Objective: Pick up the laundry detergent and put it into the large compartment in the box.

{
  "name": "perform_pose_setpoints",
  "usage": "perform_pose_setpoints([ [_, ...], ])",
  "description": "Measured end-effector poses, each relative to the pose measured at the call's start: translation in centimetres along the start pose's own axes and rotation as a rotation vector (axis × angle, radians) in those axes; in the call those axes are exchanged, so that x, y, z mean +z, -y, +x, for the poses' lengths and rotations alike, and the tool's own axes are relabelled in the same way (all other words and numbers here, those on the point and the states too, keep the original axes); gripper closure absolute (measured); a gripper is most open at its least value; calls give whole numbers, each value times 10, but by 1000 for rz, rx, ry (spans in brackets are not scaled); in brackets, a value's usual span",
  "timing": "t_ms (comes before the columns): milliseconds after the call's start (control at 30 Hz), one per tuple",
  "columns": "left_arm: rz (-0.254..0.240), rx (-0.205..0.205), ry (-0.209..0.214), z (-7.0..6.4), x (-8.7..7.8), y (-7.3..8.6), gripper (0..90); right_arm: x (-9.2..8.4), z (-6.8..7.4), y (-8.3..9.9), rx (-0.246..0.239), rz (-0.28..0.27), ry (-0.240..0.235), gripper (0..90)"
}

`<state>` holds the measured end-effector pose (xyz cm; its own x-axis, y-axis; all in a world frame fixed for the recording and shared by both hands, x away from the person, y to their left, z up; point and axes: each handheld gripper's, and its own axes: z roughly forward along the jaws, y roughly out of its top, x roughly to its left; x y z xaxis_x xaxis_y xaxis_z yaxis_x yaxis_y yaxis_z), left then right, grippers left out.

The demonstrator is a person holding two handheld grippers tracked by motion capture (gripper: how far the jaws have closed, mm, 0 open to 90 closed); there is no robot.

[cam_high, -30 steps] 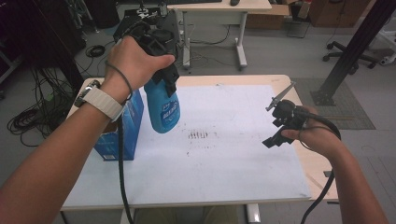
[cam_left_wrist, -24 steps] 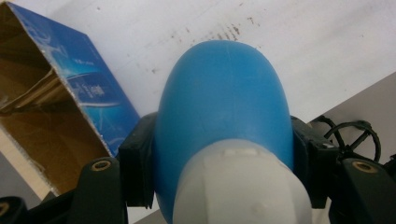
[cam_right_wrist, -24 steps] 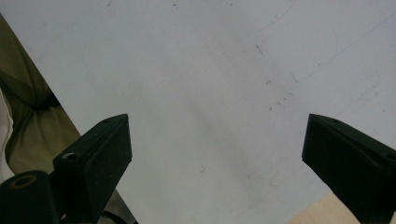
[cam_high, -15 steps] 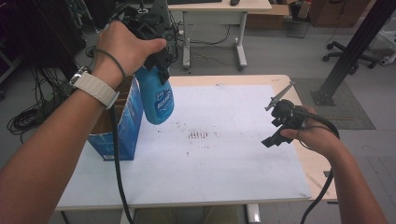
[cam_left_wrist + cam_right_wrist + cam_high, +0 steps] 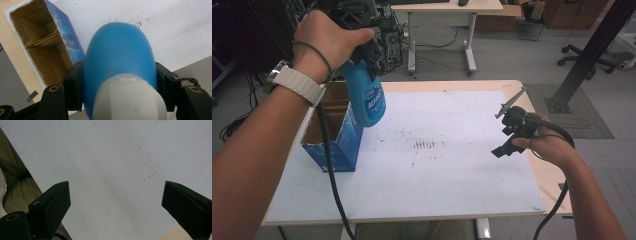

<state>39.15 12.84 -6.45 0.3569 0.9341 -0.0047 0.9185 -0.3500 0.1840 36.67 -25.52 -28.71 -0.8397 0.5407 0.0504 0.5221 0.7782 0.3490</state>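
At the tabletop's left edge an open blue cardboard box [image 5: 332, 137] stands with its mouth up, brown inside, a cardboard divider [image 5: 45, 40] showing in it. My left hand [image 5: 329, 37], a watch [image 5: 294, 82] at the wrist, is raised above the far left corner, and my left gripper [image 5: 367, 47] is clamped on a blue spray bottle [image 5: 367, 97]. My jaws press its flanks just below the white cap [image 5: 127, 100]. The bottle hangs in the air, long axis near upright, base down, just beside the box's right wall and over the white sheet [image 5: 437, 170] covering the table [image 5: 552, 175]. Faint dark marks [image 5: 424, 145] sit mid-sheet. Near the right edge my right hand [image 5: 549, 145] holds my right gripper [image 5: 115, 202] low over the sheet, jaws spread wide, nothing between them. Beyond: desks, cables, an office chair.
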Motion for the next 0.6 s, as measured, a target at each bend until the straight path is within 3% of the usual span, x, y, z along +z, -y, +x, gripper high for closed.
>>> perform_pose_setpoints([
  [600, -10, -93, -16, 32, -14, 9, 374, 3, 0, -3, -6, -1, -5, 85],
])
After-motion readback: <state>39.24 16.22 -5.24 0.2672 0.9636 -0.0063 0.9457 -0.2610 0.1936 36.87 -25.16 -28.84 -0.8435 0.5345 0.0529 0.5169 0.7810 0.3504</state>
